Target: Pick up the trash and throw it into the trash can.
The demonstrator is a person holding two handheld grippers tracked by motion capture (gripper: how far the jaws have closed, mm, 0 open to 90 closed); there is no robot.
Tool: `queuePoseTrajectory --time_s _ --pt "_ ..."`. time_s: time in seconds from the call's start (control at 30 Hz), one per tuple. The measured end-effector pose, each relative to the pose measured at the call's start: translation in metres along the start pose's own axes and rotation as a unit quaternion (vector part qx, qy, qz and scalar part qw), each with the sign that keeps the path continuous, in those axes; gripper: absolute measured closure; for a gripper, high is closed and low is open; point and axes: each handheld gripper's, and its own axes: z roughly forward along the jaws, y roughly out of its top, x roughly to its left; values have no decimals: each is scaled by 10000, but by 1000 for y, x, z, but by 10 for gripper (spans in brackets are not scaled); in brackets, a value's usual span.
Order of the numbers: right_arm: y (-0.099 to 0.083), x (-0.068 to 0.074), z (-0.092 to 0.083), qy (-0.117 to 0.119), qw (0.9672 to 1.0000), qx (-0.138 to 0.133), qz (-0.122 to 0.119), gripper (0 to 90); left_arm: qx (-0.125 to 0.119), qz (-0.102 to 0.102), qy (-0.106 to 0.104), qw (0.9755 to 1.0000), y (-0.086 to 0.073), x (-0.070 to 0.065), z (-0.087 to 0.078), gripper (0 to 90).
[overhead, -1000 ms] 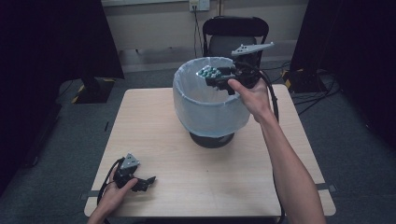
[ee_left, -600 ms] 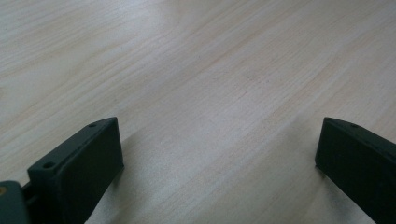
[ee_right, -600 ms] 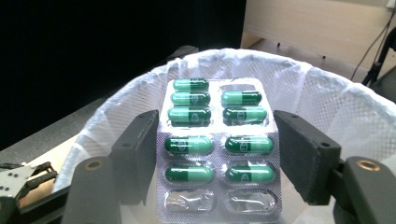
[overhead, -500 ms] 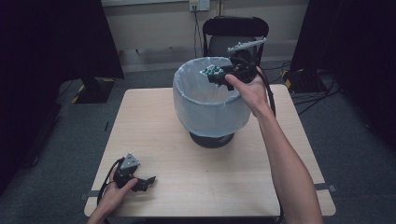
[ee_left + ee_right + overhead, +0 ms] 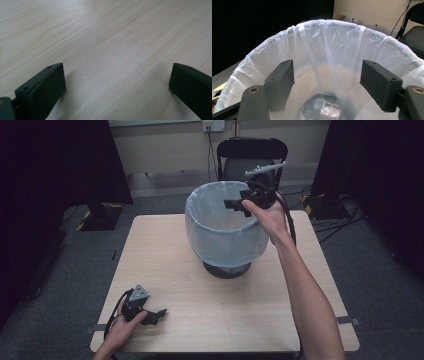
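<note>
I'm working over the desk (image 5: pixel 165 255), where the mesh wastebasket (image 5: pixel 226 235) with its thin plastic liner (image 5: pixel 332 50) is standing toward the far edge, about midway between the two far corners. I'm judging the basket light and fairly stiff, easy to tip if I knock its rim, so I'd take it by the rim; the liner is looking soft, slippery and easy to tear, best pinched where it is folding over that rim. At the bottom, in the right gripper view, a crumpled, shiny wad (image 5: pixel 329 108) is lying; I'm reading it as light and crushable, though I can't tell what it is.

My right claw (image 5: pixel 233 204) is hanging over the basket's mouth, and its jaws have just been opening: they are standing partly apart with nothing between them. My left claw (image 5: pixel 158 314) is resting on the desk near the near left corner, jaws wide and empty.
</note>
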Motion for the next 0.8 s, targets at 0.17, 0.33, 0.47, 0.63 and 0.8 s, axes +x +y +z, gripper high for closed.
queuePoseTrajectory --time_s 0.17,0.33,0.47,0.63,0.8 --pt "-2 4 -3 18 10000 -92 -19 262 24 31 2 10000 0 0 0 2" --pt "-10 6 -5 -19 10000 -74 -49 314 26 33 1 10000 0 0 0 2" --pt "-15 4 -10 17 9999 -160 -26 320 27 32 1 10000 0 0 0 2" --pt "-18 10 -19 74 9997 -207 -95 326 27 31 0 10000 0 0 0 2" --pt "-23 17 -30 181 9990 -409 -75 306 28 35 2 10000 0 0 0 2"
